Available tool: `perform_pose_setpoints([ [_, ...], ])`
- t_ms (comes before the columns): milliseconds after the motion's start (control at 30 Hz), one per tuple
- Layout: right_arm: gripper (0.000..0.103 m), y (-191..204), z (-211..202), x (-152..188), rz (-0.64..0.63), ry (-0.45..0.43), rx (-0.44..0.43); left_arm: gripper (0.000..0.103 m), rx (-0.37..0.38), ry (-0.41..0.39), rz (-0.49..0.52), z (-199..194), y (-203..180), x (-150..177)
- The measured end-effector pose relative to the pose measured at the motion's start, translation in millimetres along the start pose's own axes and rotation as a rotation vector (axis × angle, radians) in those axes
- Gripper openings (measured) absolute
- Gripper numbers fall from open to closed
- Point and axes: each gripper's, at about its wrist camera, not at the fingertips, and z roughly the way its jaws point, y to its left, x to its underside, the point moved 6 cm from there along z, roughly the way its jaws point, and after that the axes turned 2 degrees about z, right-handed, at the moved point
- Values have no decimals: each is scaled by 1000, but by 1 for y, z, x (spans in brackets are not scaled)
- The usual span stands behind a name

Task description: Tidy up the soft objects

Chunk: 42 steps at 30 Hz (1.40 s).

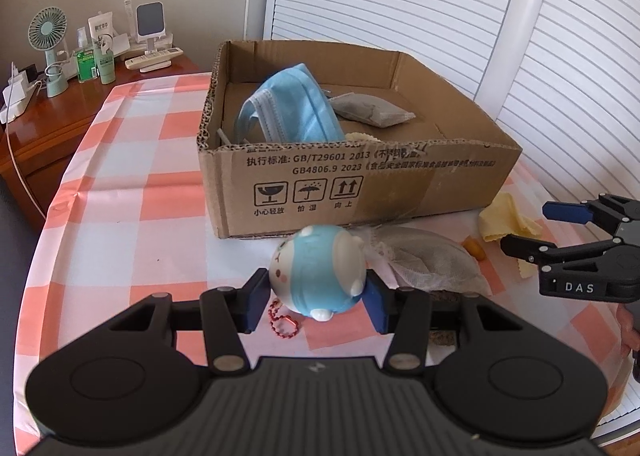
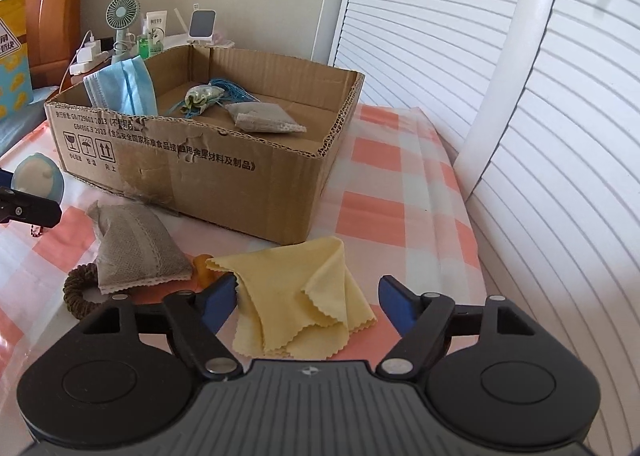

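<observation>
So far you have part of the job done: inside the cardboard box (image 2: 256, 160) already lie a blue face mask (image 2: 124, 86), a grey sachet (image 2: 266, 120) and a small green pouch with blue cord (image 2: 202, 96). Your left gripper (image 1: 316, 296) has its fingers (image 1: 256, 302) clenched on the round blue-and-white plush toy (image 1: 318, 274), held just in front of the box's printed wall, so that piece looks ready to go in. Your right gripper (image 2: 308, 302) has its fingers released and spread wide around the yellow cloth (image 2: 304, 304), which lies crumpled on the checked table (image 2: 400, 192) in front of the box's near corner; nothing is grasped there yet. Also outside the box remain a second grey sachet (image 2: 138, 248), a brown hair scrunchie (image 2: 80, 294) and a small orange piece (image 2: 202, 264) beside them.
</observation>
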Motion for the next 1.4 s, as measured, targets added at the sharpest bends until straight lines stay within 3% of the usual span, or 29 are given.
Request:
perform_pose_setpoints([
  [300,77,-14,29,-2,71,51,-64,49,-3,18,-2,6,2,-1],
  [333,73,-12,29,-2,68,48,-64,49,-3,19,0,6,2,-1],
  [400,50,-9,28,-4,67,40,-79,49,-5,22,5,7,2,-2],
  [500,28,-6,25,-6,60,34,-88,49,0,25,14,8,0,-2],
  [667,21,-5,16,-6,53,27,-78,49,10,33,43,6,-4,-1],
  [967,21,-8,-12,-5,22,5,-60,49,26,25,133,-12,-12,-3],
  [1033,23,-8,-16,-3,8,11,-64,49,22,20,143,-15,-13,-2],
  [1100,34,-9,-16,-1,16,12,-62,49,23,17,139,-17,-13,-1],
  [1233,44,-11,-5,7,43,44,-75,49,24,16,124,-19,-14,1],
  [1333,68,-13,1,12,72,62,-97,49,26,18,116,-20,-13,3],
  [1400,93,-10,2,13,73,76,-114,49,24,19,115,-19,-12,3],
])
